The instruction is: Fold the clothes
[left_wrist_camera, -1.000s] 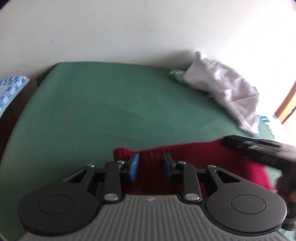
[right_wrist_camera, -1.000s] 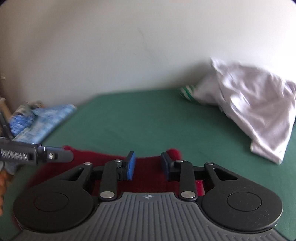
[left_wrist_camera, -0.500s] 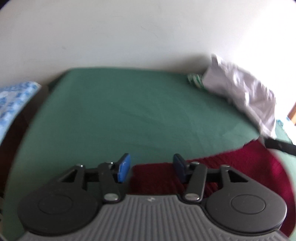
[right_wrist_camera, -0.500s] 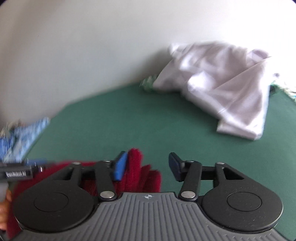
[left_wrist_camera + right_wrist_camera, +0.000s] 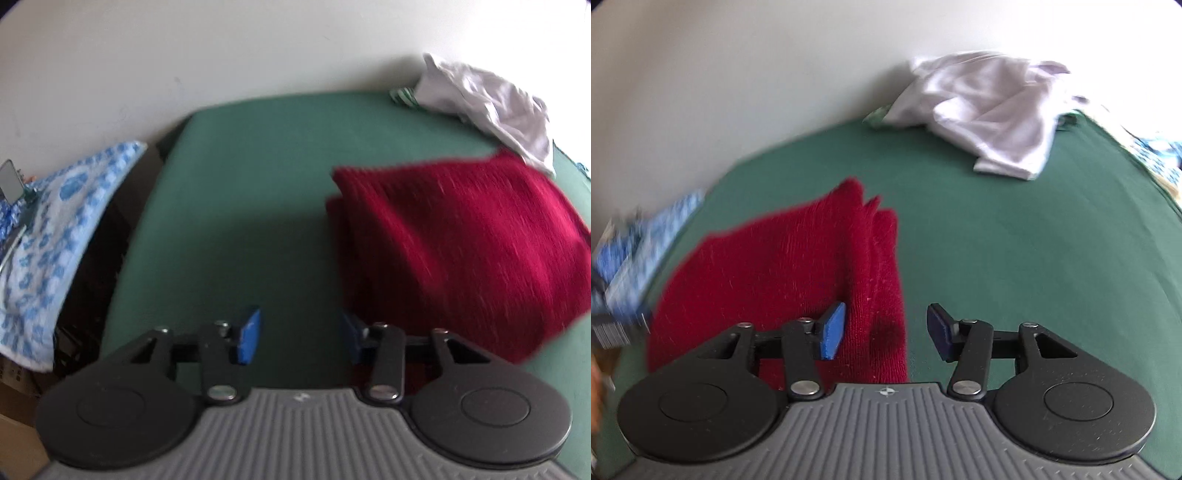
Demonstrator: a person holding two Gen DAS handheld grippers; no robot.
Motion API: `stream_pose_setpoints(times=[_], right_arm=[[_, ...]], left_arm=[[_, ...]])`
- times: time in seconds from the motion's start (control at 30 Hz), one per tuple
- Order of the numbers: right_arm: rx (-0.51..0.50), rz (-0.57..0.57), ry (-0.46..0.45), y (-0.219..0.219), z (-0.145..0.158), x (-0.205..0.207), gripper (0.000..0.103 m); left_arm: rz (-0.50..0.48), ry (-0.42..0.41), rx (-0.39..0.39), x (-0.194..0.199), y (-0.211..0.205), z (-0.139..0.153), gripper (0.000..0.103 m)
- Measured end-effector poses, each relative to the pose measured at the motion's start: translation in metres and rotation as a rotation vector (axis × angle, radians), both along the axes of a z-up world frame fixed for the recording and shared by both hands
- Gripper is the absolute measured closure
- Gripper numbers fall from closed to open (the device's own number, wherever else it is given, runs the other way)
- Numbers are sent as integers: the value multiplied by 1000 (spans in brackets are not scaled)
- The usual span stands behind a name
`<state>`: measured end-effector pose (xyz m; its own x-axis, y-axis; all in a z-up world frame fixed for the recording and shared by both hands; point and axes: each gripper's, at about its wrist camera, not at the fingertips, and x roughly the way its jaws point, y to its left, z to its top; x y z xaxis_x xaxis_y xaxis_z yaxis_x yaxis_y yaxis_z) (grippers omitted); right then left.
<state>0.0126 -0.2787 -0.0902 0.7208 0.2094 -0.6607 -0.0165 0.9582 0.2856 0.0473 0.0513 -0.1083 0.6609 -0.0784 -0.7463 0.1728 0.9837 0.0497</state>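
Dark red knit sweater lying on plain green desk. White garment w/ green-white striped bit showing beside it. Blue-white patterned cloth at left. Tongs' pads showing blue.

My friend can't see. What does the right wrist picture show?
A folded dark red knitted garment lies on a green cloth-covered table, under the open right tool. A crumpled white garment sits farther back by the pale wall.
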Motion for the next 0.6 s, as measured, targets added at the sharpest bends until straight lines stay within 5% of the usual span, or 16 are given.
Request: stream_pose_setpoints(times=[0.13,0.3,0.6], right_arm=[[26,-41,-35,0,17,-19,43],[5,8,-22,20,14,-27,41],[129,63,29,15,-6,-6,39]], left_arm=[[32,-27,58,-6,-11,15,37],[68,-8,102,-5,-30,26,37],[184,48,160,-4,-50,29,31]])
